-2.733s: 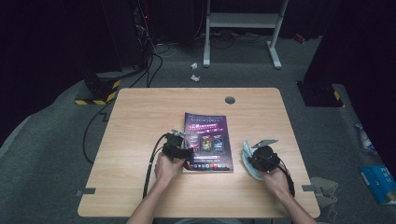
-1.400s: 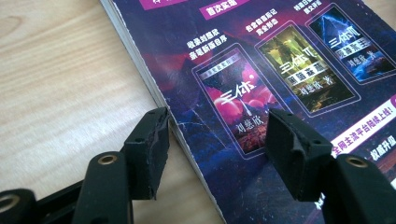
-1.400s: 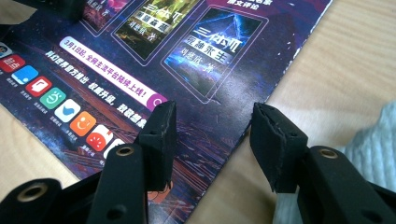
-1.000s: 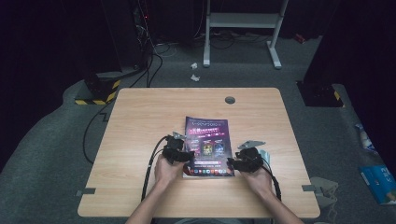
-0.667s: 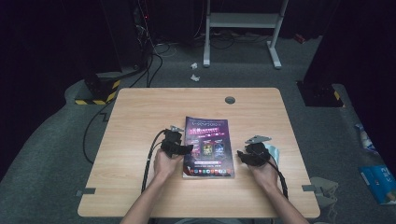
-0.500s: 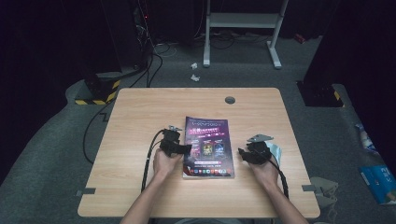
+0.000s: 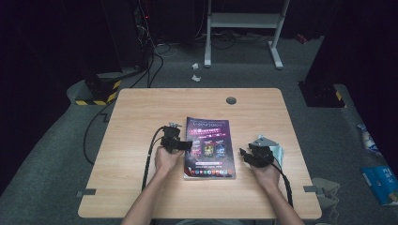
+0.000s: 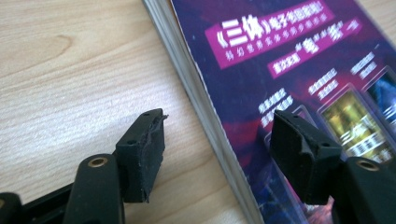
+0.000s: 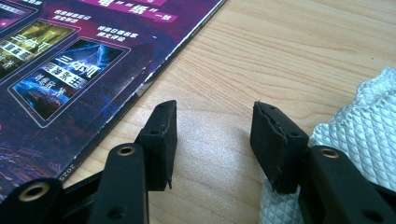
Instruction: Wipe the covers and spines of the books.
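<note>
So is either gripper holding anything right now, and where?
Nothing held. Left gripper is open astride the book edge; right gripper is open over bare table.

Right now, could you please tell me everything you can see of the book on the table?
The book is a thick paperback with a glossy dark purple cover bearing white and pink Chinese print and small framed pictures. It lies flat and closed on the wooden table, near the front middle. The left gripper straddles its pale page edge with open fingers, one above the cover; contact is unclear.
</note>
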### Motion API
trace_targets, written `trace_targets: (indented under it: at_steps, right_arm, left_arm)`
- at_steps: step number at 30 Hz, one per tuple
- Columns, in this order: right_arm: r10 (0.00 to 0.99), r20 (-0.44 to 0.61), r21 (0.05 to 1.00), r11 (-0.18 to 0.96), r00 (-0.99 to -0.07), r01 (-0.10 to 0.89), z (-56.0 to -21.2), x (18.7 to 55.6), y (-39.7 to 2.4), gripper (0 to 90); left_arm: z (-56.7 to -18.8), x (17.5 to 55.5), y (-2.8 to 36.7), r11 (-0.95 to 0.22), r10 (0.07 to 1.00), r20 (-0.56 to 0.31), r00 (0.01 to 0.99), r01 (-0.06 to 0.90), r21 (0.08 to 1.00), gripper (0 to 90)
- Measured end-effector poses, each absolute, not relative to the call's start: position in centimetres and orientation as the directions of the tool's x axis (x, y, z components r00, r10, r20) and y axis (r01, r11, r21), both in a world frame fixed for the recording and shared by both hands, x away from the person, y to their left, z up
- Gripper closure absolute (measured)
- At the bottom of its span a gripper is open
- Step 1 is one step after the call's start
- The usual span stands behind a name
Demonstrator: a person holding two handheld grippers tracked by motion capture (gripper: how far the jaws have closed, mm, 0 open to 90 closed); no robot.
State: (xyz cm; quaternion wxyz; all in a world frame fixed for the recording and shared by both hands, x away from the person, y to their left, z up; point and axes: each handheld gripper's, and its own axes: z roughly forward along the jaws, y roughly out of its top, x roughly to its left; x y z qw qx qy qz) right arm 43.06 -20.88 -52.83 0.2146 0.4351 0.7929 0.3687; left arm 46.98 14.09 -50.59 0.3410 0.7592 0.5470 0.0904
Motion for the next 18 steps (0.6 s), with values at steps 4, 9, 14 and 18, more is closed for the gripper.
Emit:
trace_targets:
  at_steps: [4,9,14,18]
  right_arm:
    - [0.848,-0.022,0.773,0.35,-0.53,0.529,-52.9,43.1,-20.9,51.2]
    - [0.849,-0.021,0.773,0.349,-0.528,0.531,-52.9,43.0,-20.9,51.2]
    - [0.85,-0.02,0.773,0.347,-0.527,0.531,-52.9,43.0,-20.9,51.2]
    - [0.849,-0.02,0.773,0.347,-0.527,0.53,-52.9,43.0,-20.9,51.2]
  left_arm:
    - [-50.1,47.6,13.4,-0.23,0.889,-0.193,0.415,0.77,0.595,34.2]
    - [-49.2,48.6,12.5,-0.257,0.885,-0.175,0.432,0.766,0.59,34.1]
    - [-48.9,49.7,12.1,-0.259,0.888,-0.179,0.424,0.782,0.567,34.0]
    - [-48.9,50.5,11.6,-0.267,0.89,-0.182,0.418,0.802,0.534,34.1]
